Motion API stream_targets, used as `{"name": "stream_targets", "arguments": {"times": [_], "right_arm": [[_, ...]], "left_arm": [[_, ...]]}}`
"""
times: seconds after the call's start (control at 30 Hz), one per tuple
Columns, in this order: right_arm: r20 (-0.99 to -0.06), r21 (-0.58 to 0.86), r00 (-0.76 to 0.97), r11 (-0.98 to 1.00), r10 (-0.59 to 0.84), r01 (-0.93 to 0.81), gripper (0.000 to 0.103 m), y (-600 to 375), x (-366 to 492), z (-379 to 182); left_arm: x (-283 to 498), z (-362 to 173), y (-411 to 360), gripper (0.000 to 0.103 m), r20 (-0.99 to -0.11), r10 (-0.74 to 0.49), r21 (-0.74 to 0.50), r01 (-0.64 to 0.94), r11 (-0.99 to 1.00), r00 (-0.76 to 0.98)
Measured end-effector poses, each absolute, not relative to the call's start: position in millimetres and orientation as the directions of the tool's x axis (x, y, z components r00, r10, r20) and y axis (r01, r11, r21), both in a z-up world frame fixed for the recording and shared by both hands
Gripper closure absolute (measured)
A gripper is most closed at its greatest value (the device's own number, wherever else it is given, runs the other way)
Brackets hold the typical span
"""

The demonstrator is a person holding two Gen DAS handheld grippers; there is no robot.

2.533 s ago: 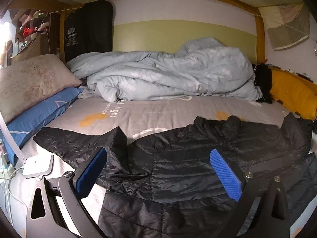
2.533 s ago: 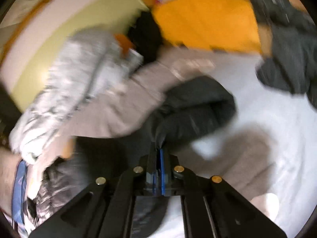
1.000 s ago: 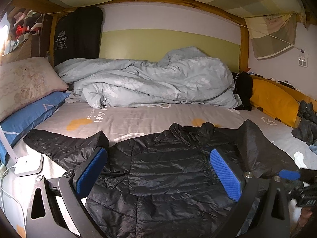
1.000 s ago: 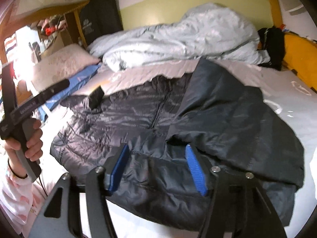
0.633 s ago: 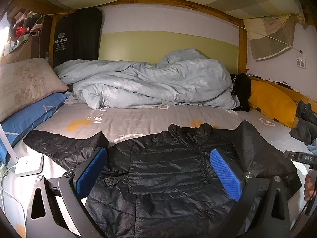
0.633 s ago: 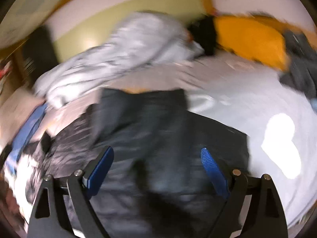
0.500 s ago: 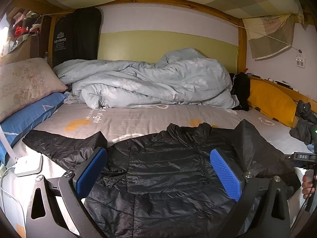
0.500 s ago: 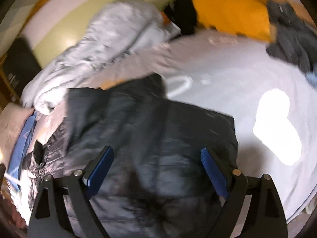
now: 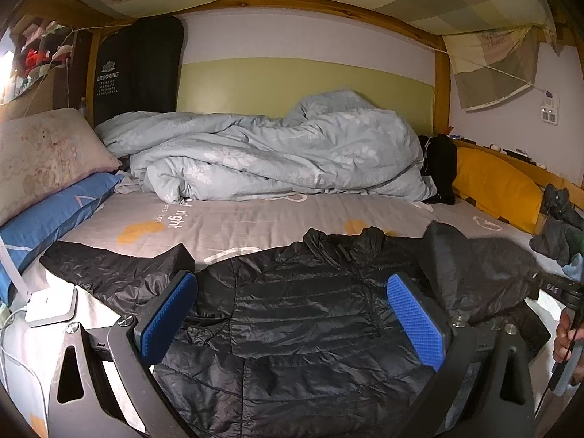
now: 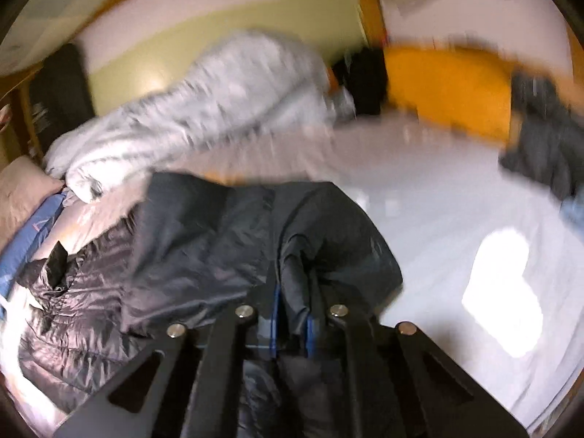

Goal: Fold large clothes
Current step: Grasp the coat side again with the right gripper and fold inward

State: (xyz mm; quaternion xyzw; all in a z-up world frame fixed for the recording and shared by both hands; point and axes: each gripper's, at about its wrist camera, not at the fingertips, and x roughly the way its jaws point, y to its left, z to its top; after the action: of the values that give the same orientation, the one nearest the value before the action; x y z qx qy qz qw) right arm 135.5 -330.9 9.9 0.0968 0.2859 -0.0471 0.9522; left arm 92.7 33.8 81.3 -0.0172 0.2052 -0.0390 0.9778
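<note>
Here, black quilted jacket (image 9: 303, 314) spread front-up across near half of bed, collar toward far wall, hem toward near edge. One sleeve (image 9: 116, 273) stretched out flat to left, tip near blue pillow (image 9: 54, 215); opposite side panel (image 10: 226, 241) folded over onto body, its outer edge bunched and raised. Open grey sheet (image 9: 226, 222) between collar and heaped pale-blue duvet (image 9: 277, 160); more bare sheet to right of jacket, with bright light patch (image 10: 500, 292) in right wrist view. White box with cable (image 9: 51, 304) just beside left sleeve at bed edge. Yellow cushion (image 9: 492, 186) along right rail, dark clothes (image 9: 558, 230) piled near it. Wooden frame and patterned cloth canopy overhead; green-and-white wall behind.

Left gripper (image 9: 292, 321) spread wide above jacket's lower front, blue pads (image 9: 169, 315) well apart, clasping nothing. Right gripper (image 10: 292, 310) pinched onto fold of jacket's right edge, fabric pressed between nearly closed pads; right wrist view motion-blurred. Right hand (image 9: 565, 335) visible at right edge of left wrist view.
</note>
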Motion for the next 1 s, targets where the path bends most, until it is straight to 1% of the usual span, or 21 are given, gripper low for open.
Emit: {"name": "stream_targets", "arguments": {"times": [0.07, 0.1, 0.13, 0.17, 0.2, 0.27, 0.33, 0.43, 0.5, 0.53, 0.57, 0.6, 0.63, 0.67, 0.7, 0.73, 0.77, 0.83, 0.9, 0.93, 1.0], "right_arm": [[-0.471, 0.124, 0.882, 0.988, -0.027, 0.097, 0.093, -318.2, 124.5, 22.0], [-0.427, 0.125, 0.904, 0.992, 0.021, 0.036, 0.093, -310.0, 118.0, 28.6], [-0.410, 0.139, 0.909, 0.990, 0.074, -0.018, 0.093, -304.9, 117.1, 32.8], [-0.401, 0.168, 0.902, 0.981, 0.159, -0.098, 0.093, -297.8, 115.4, 34.6], [-0.404, 0.193, 0.885, 0.967, 0.232, -0.165, 0.093, -290.5, 115.8, 34.0], [-0.422, 0.216, 0.843, 0.940, 0.334, -0.265, 0.093, -274.8, 116.8, 28.3], [-0.460, 0.222, 0.791, 0.915, 0.402, -0.337, 0.093, -256.8, 121.0, 19.0], [-0.521, 0.226, 0.719, 0.886, 0.461, -0.405, 0.093, -230.8, 127.2, 1.9], [-0.547, 0.225, 0.692, 0.879, 0.472, -0.421, 0.091, -221.9, 128.2, -8.6], [-0.560, 0.223, 0.677, 0.874, 0.477, -0.431, 0.083, -216.2, 129.9, -12.6], [-0.568, 0.219, 0.668, 0.871, 0.481, -0.440, 0.070, -213.8, 129.1, -13.5], [-0.573, 0.209, 0.667, 0.872, 0.477, -0.443, 0.060, -212.0, 128.3, -13.3], [-0.570, 0.201, 0.673, 0.874, 0.471, -0.442, 0.042, -216.9, 124.2, -13.2], [-0.558, 0.194, 0.685, 0.876, 0.469, -0.442, 0.039, -217.7, 121.2, -10.3], [-0.537, 0.187, 0.699, 0.875, 0.472, -0.446, 0.038, -221.0, 117.0, -4.4], [-0.531, 0.181, 0.705, 0.876, 0.470, -0.448, 0.034, -219.7, 111.4, 0.6], [-0.526, 0.176, 0.713, 0.880, 0.464, -0.442, 0.025, -221.8, 108.2, 5.6], [-0.495, 0.181, 0.751, 0.898, 0.436, -0.402, 0.019, -232.7, 102.3, 18.1], [-0.478, 0.200, 0.780, 0.915, 0.403, -0.350, 0.019, -248.9, 101.6, 29.8], [-0.473, 0.208, 0.794, 0.924, 0.383, -0.322, 0.018, -257.4, 102.0, 35.3], [-0.473, 0.216, 0.825, 0.949, 0.308, -0.230, 0.018, -276.2, 105.5, 43.3]], "left_arm": [[93.2, 81.7, 34.1, 0.000, -0.398, -0.084, -0.054, 0.069, 0.996, 0.913], [93.0, 81.8, 34.7, 0.000, -0.397, -0.086, -0.055, 0.069, 0.996, 0.914], [92.9, 81.6, 34.8, 0.000, -0.396, -0.086, -0.056, 0.069, 0.996, 0.914], [93.1, 81.4, 34.5, 0.000, -0.397, -0.085, -0.055, 0.069, 0.996, 0.914], [92.7, 81.5, 34.8, 0.000, -0.398, -0.084, -0.053, 0.069, 0.996, 0.914], [92.7, 81.5, 34.6, 0.000, -0.399, -0.086, -0.053, 0.070, 0.996, 0.913], [92.1, 81.4, 33.9, 0.000, -0.400, -0.088, -0.050, 0.074, 0.996, 0.912], [90.9, 81.0, 30.6, 0.000, -0.398, -0.088, -0.038, 0.080, 0.996, 0.913], [90.7, 80.3, 28.1, 0.000, -0.397, -0.088, -0.027, 0.085, 0.996, 0.913], [90.3, 80.2, 27.3, 0.000, -0.397, -0.088, -0.022, 0.086, 0.996, 0.914], [89.8, 79.7, 26.2, 0.000, -0.396, -0.088, -0.018, 0.089, 0.996, 0.914], [89.7, 79.3, 24.5, 0.000, -0.396, -0.089, -0.014, 0.091, 0.996, 0.914], [89.4, 79.1, 23.7, 0.000, -0.395, -0.092, -0.011, 0.095, 0.995, 0.914], [89.2, 78.6, 22.6, 0.000, -0.395, -0.094, -0.009, 0.099, 0.995, 0.914], [89.3, 77.9, 21.0, 0.000, -0.395, -0.096, -0.006, 0.102, 0.995, 0.914], [88.9, 77.4, 19.7, 0.000, -0.394, -0.096, -0.002, 0.104, 0.995, 0.914], [88.4, 76.7, 17.8, 0.000, -0.393, -0.098, 0.004, 0.108, 0.994, 0.914], [87.1, 75.2, 12.5, 0.000, -0.390, -0.103, 0.021, 0.120, 0.993, 0.915], [84.3, 74.2, 5.6, 0.001, -0.385, -0.107, 0.040, 0.132, 0.990, 0.917], [81.9, 73.9, 2.0, 0.002, -0.383, -0.119, 0.043, 0.146, 0.988, 0.916], [75.4, 74.6, -9.6, 0.010, -0.378, -0.159, 0.045, 0.190, 0.981, 0.912]]}}
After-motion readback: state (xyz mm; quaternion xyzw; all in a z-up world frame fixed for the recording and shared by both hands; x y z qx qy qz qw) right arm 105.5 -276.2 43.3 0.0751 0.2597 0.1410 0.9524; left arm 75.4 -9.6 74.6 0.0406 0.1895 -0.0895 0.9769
